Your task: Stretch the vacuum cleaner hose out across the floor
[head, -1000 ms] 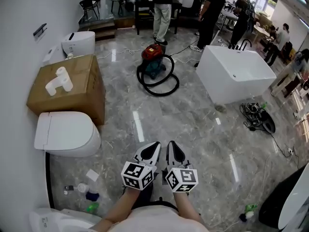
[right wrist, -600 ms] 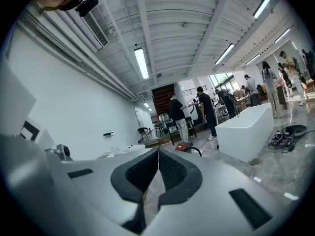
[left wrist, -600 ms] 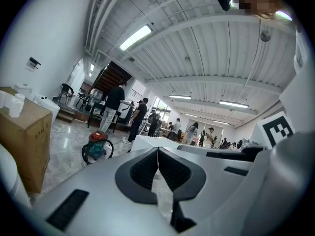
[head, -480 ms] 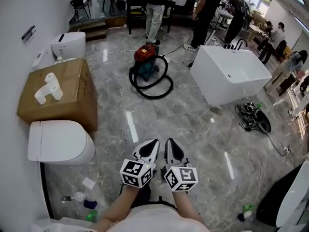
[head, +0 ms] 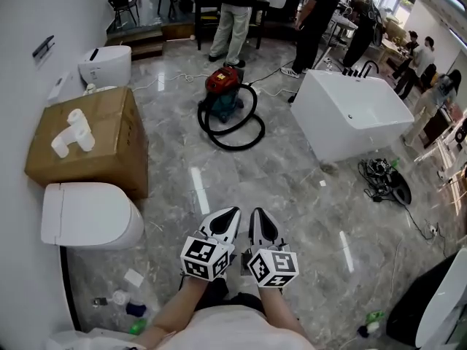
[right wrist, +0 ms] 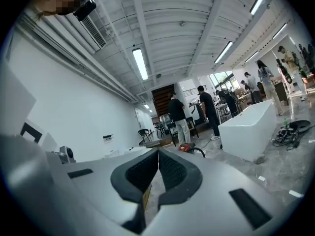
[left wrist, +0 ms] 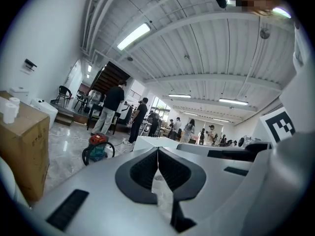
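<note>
Shifted slightly left, black hose [head: 235,147] lies coiled around the red vacuum [head: 222,86].

A sanitary-ware showroom: toilets [head: 87,216] along the wall [head: 29,20], a freestanding white bathtub [head: 350,122] on polished marble floor [head: 292,188].

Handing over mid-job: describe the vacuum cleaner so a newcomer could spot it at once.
Find the big white bathtub on the grey floor. Left of it in the head view sits the vacuum cleaner. It alone has a red top and a black hose coiled at its base.
</note>
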Available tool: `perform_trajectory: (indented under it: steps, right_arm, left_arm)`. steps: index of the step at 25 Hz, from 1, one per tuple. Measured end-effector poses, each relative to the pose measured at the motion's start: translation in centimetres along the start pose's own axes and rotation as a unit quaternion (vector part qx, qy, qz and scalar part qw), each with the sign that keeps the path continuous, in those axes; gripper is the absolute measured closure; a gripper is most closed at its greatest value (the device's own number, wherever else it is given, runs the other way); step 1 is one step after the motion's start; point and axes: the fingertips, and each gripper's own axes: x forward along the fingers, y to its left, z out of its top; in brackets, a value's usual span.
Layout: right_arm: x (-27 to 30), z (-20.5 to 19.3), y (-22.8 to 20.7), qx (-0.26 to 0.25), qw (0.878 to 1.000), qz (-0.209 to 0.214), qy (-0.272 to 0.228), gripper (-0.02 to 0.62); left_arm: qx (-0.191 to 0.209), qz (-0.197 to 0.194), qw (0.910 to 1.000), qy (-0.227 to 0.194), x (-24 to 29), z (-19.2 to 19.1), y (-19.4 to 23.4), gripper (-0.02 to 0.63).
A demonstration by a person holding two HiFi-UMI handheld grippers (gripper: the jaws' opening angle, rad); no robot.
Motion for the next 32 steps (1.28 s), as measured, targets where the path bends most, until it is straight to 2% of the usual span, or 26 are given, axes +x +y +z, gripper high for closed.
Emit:
perform_trajectory:
  steps: [15, 23, 32]
  right_arm:
    - [2.3, 0.0, -1.2, 0.0, 1.0, -0.009, -0.001, 0.58]
    - [2.5, 0.7, -2.4, -0.005, 1.0, -0.017, -0.002, 0.579]
    - [6.0, 1.1, -2.9, -0.011, 1.0, 0.001, -0.001, 0.578]
  left_arm:
    - [0.006, 0.005, 1.0, 0.006, 1.1, 0.2, 2.0, 0.597]
    - [0.011, -0.005, 0.9999, 0.008, 2.0, 0.8, 1.3, 0.597]
    - [0.021, 0.009, 0.9997, 0.007, 4.0, 1.7, 3.2, 0.597]
